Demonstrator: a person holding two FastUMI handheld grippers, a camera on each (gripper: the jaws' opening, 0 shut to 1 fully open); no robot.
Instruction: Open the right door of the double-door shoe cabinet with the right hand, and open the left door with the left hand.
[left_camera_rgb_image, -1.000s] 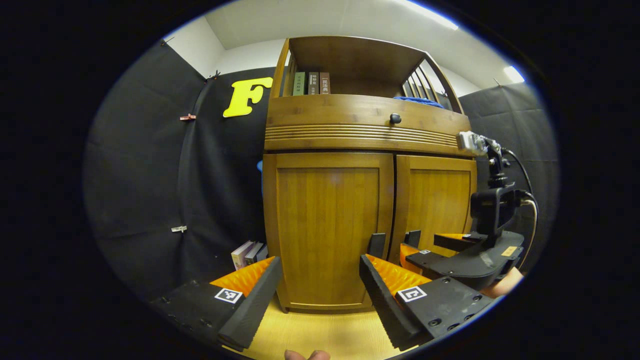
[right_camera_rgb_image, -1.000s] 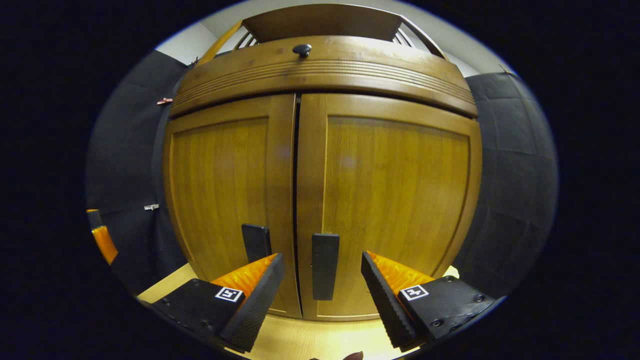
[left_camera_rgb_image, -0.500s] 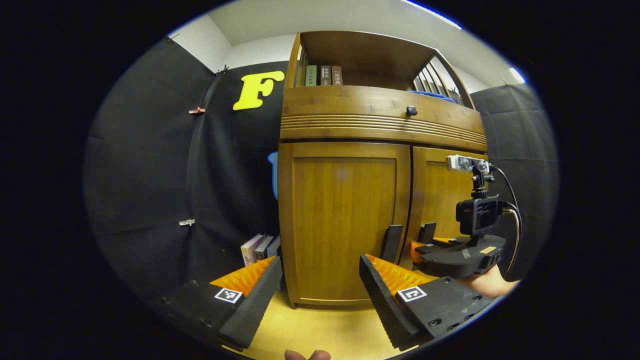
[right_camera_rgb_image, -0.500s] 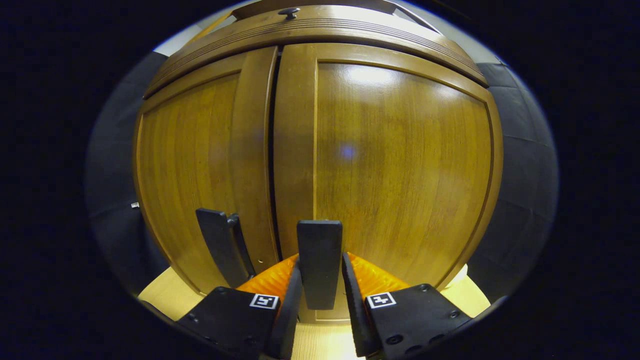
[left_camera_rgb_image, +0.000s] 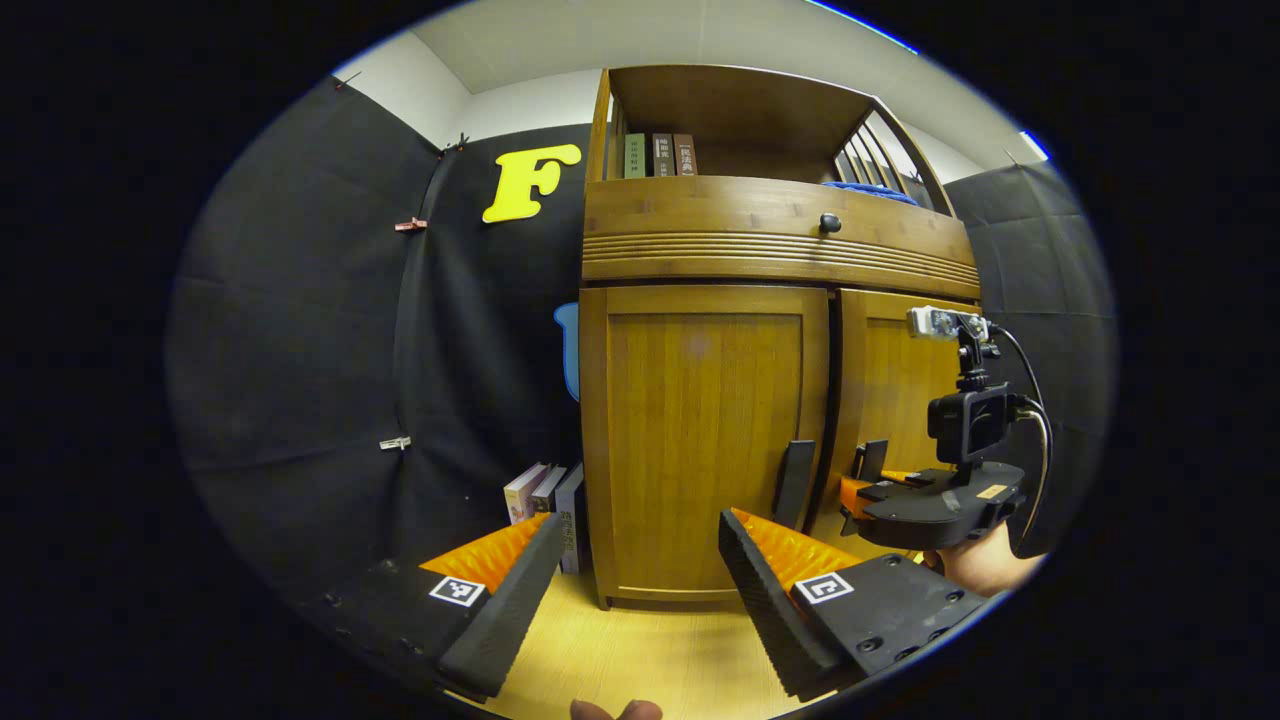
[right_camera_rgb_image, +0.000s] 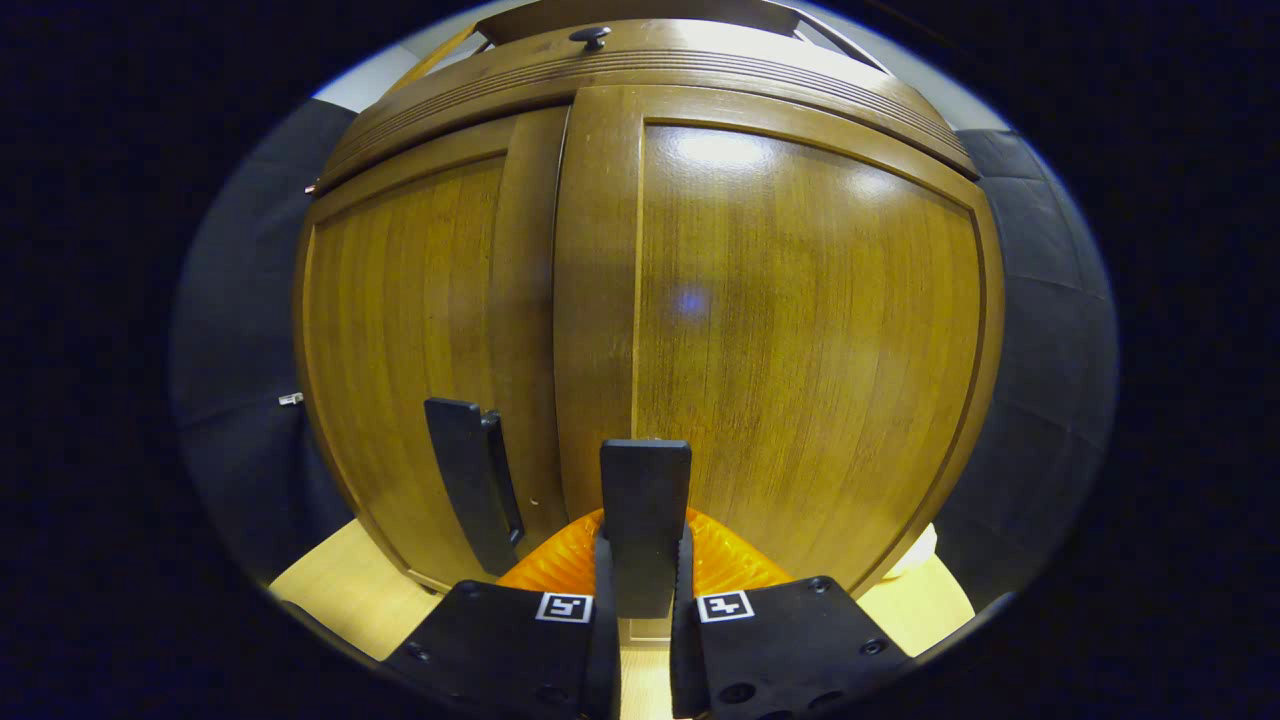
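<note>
The wooden shoe cabinet faces me with two doors. My right gripper is shut on the dark upright handle of the right door, one finger pressing each side. The right door's inner edge stands slightly forward of the left door. The left door's handle is untouched. In the left gripper view, my left gripper hangs open with nothing in it, low before the left door and short of its handle. The right gripper shows at the right door.
Several books stand on the floor left of the cabinet. A drawer with a round knob sits above the doors, with books on the shelf above it. Pale wood floor lies in front. A hand holds the right gripper.
My right gripper went from open to shut on the right door's handle; the dark gap between the doors no longer shows. The left gripper drifted slightly left and stays open.
</note>
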